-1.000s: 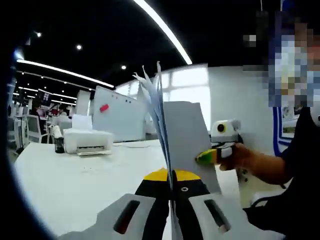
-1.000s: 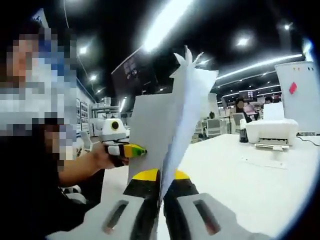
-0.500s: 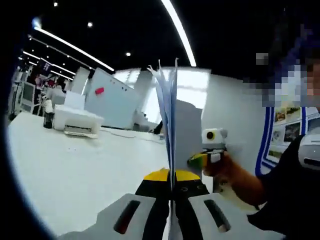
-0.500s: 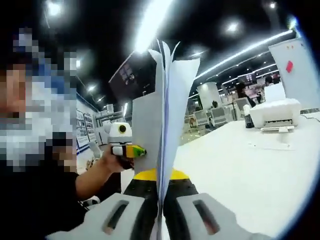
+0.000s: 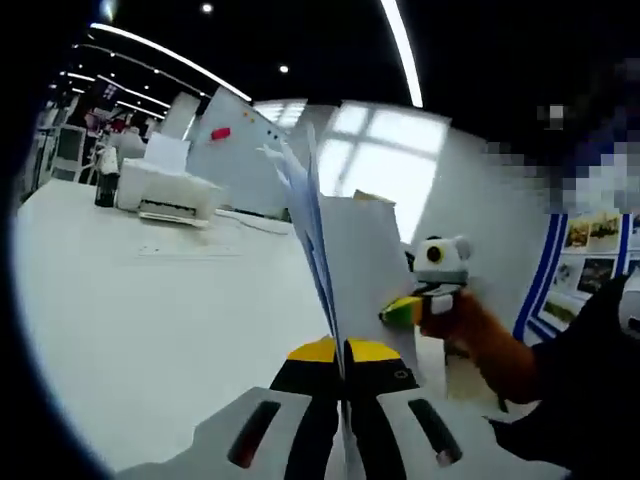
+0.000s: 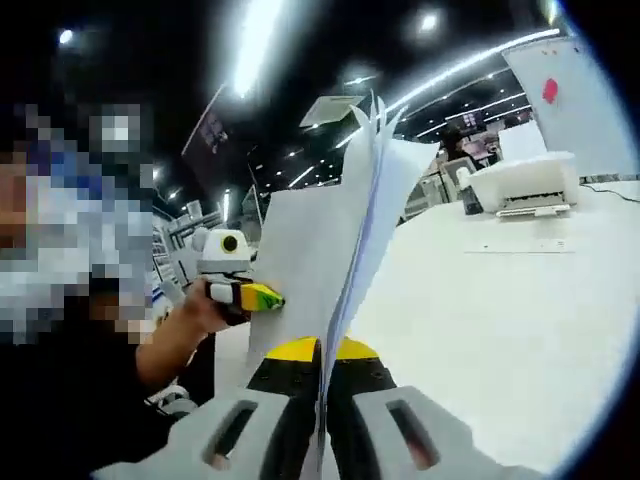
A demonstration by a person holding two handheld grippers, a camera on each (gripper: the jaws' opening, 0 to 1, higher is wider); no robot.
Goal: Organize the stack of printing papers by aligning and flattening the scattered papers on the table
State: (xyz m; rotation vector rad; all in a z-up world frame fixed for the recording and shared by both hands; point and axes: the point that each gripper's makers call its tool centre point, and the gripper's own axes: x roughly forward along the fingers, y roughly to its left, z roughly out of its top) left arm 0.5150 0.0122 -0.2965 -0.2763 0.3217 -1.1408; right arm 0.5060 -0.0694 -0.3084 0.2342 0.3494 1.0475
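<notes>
Left gripper view: my left gripper (image 5: 344, 352) has its jaws clamped on the paper stack (image 5: 345, 260), which stands on edge and rises from 6 o'clock toward centre. Top edges fan out unevenly at about 11 o'clock, so the sheets aren't aligned yet. The right gripper (image 5: 405, 310) pinches the same stack at about 3 o'clock. The white counter (image 5: 150, 310) spreads from 7 to 10 o'clock, with a printer (image 5: 165, 190) far off at 10 o'clock.

Right gripper view: the right gripper (image 6: 320, 352) has its jaws closed on the stack (image 6: 330, 250), again edge-on from 6 o'clock up. The left gripper (image 6: 258, 297) grips it at 9 o'clock. Sheet tips splay at 1 o'clock. The counter (image 6: 500, 300) lies at 3 to 5 o'clock.

I judge the step as the jogging phase: the stack is held upright between both grippers, off the flat. Next move as I see it: tap the lower edge on the counter to square the sheets, with a grip loose enough for them to slide, then lay flat and press.
</notes>
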